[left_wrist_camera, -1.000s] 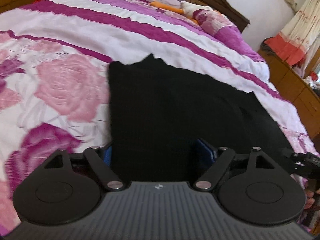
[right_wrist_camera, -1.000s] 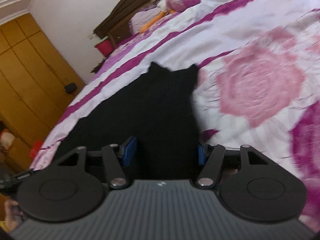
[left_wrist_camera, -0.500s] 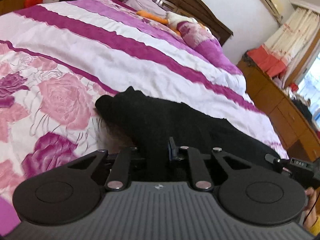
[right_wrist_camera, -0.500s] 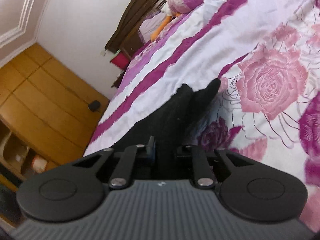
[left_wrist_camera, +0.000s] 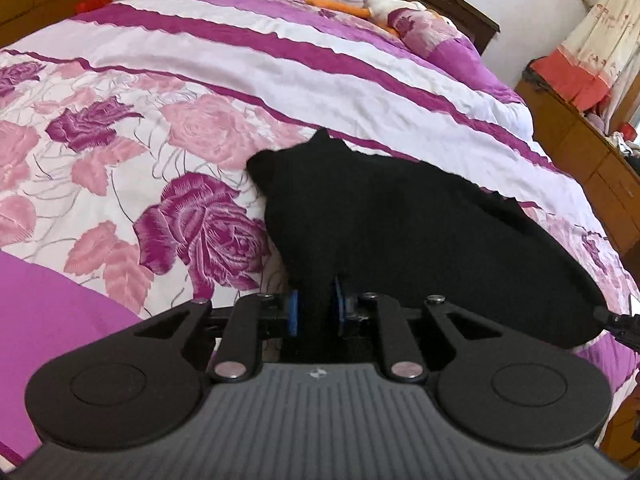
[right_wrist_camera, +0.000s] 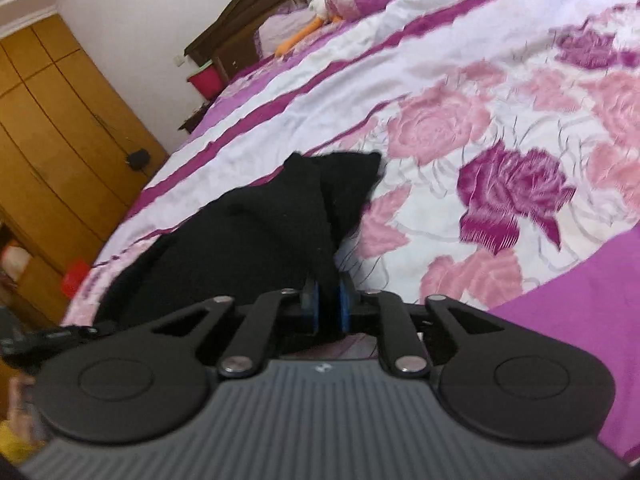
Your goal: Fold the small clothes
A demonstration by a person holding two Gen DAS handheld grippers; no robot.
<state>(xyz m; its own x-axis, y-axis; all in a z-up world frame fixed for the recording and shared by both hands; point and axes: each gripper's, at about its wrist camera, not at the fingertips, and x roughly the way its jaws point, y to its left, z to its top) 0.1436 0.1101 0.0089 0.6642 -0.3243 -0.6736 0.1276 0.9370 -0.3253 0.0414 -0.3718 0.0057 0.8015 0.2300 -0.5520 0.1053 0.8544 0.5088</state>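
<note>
Fabric of the black garment (left_wrist_camera: 384,216), flat on the floral bedspread (left_wrist_camera: 168,128) a second ago, is now lifting as the left gripper (left_wrist_camera: 314,312) and right gripper (right_wrist_camera: 326,304), jaws easing slightly, are pinching its near corners, starting the fold.

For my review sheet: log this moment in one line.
stage: lifting edge to fold | left gripper: pinching black garment | right gripper: pinching it, jaws opening slightly | surface: bed

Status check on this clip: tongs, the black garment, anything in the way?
Left tongs and right tongs both pinching the black garment, jaws easing open slightly. Near edge lifted off the floral bedspread. Nothing in the way.
</note>
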